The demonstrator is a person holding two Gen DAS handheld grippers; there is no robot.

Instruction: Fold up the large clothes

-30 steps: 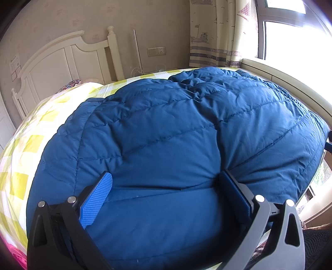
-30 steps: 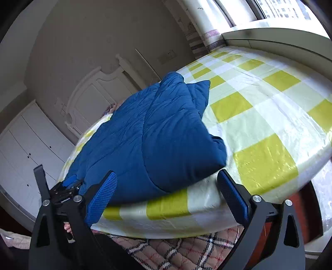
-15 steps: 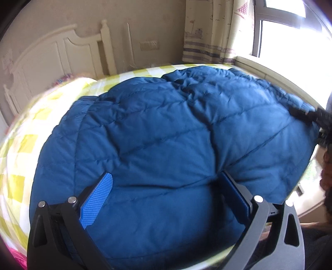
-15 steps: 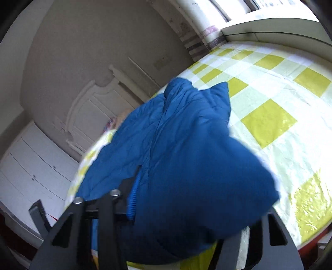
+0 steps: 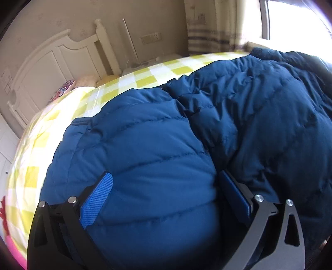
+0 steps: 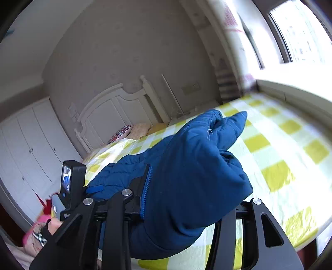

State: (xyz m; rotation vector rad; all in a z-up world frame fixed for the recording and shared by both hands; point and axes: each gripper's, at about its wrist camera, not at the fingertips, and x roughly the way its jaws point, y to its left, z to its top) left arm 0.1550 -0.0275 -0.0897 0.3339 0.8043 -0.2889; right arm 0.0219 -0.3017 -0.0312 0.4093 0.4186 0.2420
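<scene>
Left wrist view is showing the left gripper (image 5: 164, 197) with its jaws standing wide, a puffy bulge of the blue padded jacket (image 5: 186, 145) swelling up between them; the blue pads (image 5: 97, 199) are sitting at the sides of the bulge, and whether they are pressing into it I cannot tell. Beyond the gripper the jacket is spreading across most of the bed (image 5: 62, 116), its far part rising in a heap toward the bright window (image 5: 294, 18). A yellow and white checked sheet is showing around the jacket's left and far edges, and a white headboard (image 5: 51, 62) is standing against the wall behind.

Right wrist view is showing the right gripper (image 6: 186, 199), whose jaws have just been closing, now narrow and clamping a thick fold of the jacket (image 6: 197, 166); the cloth is bunching between the pads and lifting off the sheet (image 6: 290, 145). To the left, the left gripper's body with its small screen (image 6: 70, 182) is standing near, with gloved fingers (image 6: 49, 226) below it. Farther out are lying a flowered pillow (image 6: 120, 133) by the headboard and white wardrobe doors (image 6: 31, 145) on the left.
</scene>
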